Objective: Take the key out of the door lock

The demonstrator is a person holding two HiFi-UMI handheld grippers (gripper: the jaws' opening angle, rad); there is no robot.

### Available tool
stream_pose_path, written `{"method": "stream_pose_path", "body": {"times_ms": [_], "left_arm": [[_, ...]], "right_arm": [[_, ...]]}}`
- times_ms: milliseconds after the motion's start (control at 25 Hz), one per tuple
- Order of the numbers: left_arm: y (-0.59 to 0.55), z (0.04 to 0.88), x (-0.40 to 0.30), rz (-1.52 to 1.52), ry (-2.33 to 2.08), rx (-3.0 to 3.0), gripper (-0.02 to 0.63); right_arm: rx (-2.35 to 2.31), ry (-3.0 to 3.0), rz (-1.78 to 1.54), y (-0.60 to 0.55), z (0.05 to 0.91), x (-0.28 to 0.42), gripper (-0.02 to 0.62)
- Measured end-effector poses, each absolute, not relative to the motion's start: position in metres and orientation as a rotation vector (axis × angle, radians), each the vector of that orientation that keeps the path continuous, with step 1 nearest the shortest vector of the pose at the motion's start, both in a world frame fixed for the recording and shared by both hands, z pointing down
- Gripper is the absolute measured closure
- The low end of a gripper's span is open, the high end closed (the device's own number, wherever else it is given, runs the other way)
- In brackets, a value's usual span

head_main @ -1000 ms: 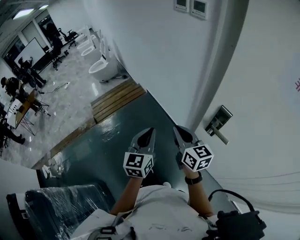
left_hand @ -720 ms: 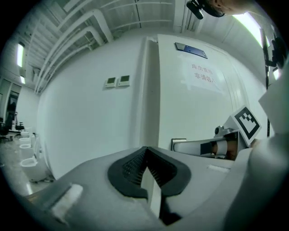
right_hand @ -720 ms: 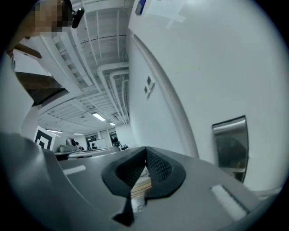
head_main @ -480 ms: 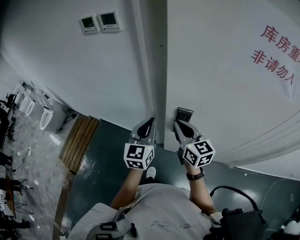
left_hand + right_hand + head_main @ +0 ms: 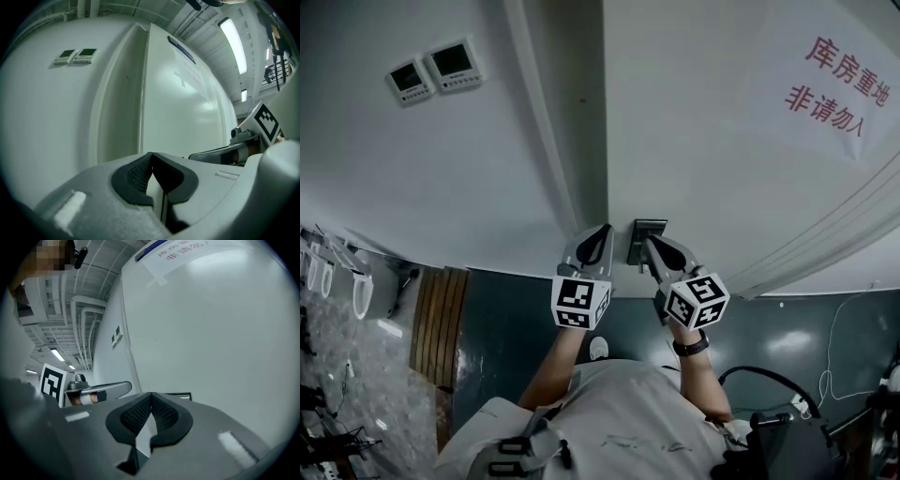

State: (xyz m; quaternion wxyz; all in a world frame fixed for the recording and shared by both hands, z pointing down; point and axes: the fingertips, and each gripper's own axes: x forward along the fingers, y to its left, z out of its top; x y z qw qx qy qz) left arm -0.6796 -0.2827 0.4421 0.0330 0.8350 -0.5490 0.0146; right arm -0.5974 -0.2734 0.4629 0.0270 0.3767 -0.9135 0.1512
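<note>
Hovering before the white door [image 5: 703, 150], the left tongs [image 5: 598, 234] and the right tongs [image 5: 652, 246] are both pressing their pads together on nothing, tips pointing at the door's edge. The right tongs are sitting just in front of the dark lock plate [image 5: 646, 231], while the left tongs are idling beside them, at the door frame [image 5: 572, 141]. The key itself is not showing in any view; going by the task, it is probably sitting in that plate, behind the right tongs' tip.

That hiding is making the main trouble, as I am judging it. Tongs going in closed are likely to be knocking the key instead of gripping it, so they are needing to part first. With the tip covering the lock in the head view, the person is risking a blind, shallow pinch that is slipping off and dropping the key to the dark floor [image 5: 516, 319]. Pulling crookedly, or with the key turned off its release position, is risking a jam. The two tongs are also crowding each other and may be bumping.
</note>
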Motion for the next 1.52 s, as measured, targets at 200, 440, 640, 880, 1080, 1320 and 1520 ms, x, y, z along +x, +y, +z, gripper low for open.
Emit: {"method": "stream_pose_path", "body": {"times_ms": [200, 440, 640, 880, 1080, 1320, 1520], "left_arm": [[-0.295, 0.436, -0.682, 0.016, -1.722, 2.622, 0.464], [-0.31, 0.443, -0.686, 0.009, -1.727, 2.603, 0.437], [-0.319, 0.449, -0.68, -0.01, -1.666, 2.627, 0.445], [-0.317, 0.449, -0.676, -0.072, -1.653, 2.636, 0.494], [-0.319, 0.45, -0.675, -0.074, -1.65, 2.637, 0.497], [-0.32, 0.449, -0.676, -0.095, -1.651, 2.618, 0.499], [-0.318, 0.449, -0.676, -0.102, -1.663, 2.609, 0.499]], "right_arm": [[1.263, -2.742, 0.515, -0.271, 0.477, -0.582, 0.597], [1.34, -2.657, 0.594, -0.263, 0.5, -0.558, 0.597], [1.343, -2.597, 0.731, -0.254, 0.536, -0.552, 0.597], [1.31, -2.538, 0.883, -0.243, 0.581, -0.554, 0.597], [1.333, -2.49, 1.069, -0.237, 0.621, -0.555, 0.55], [1.351, -2.454, 1.174, -0.245, 0.658, -0.56, 0.462], [1.379, -2.448, 1.123, -0.259, 0.674, -0.564, 0.456]]}}
